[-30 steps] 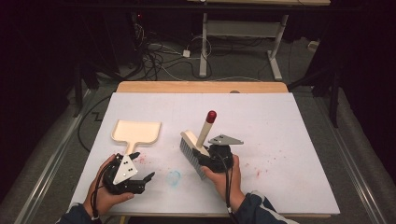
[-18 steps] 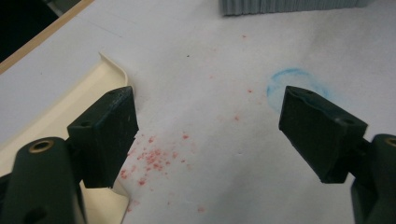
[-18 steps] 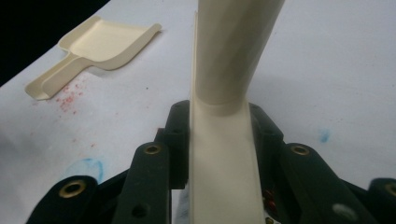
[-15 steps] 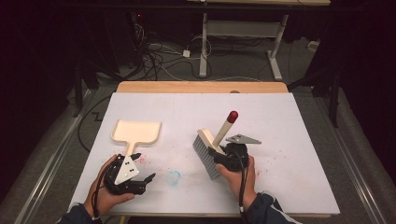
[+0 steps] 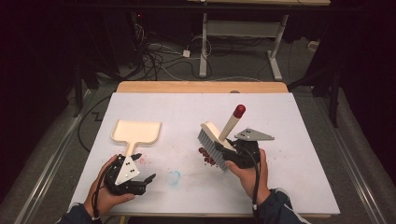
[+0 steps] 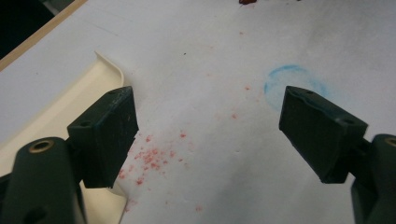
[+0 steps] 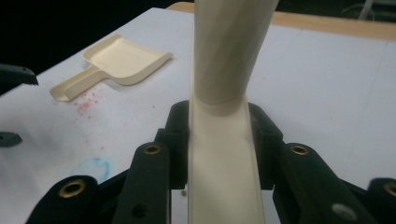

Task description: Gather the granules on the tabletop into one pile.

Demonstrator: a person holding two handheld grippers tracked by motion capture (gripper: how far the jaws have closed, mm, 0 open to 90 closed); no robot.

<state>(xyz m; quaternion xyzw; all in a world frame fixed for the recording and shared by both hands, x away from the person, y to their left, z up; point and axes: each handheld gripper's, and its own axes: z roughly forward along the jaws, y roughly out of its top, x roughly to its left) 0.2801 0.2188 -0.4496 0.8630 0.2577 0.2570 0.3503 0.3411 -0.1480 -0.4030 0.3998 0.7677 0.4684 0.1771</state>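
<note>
Near the desk's (image 5: pixel 299 116) front-left corner, the left gripper (image 5: pixel 135 179) rests with its jaws spread wide and nothing between them, beside the handle of the cream dustpan (image 5: pixel 135 133), which lies flat toward the left edge. Right of centre, the right gripper (image 5: pixel 229 156) clamps the handle of the brush (image 5: pixel 219 137), bristles down over a small heap of red crumbs (image 5: pixel 205 156).

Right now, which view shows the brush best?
The high view: the whole brush shows, bristles over red crumbs, red-tipped handle rising from the right gripper. The right gripper view shows its cream handle clamped between the jaws. The left gripper view adds nothing of it.
</note>
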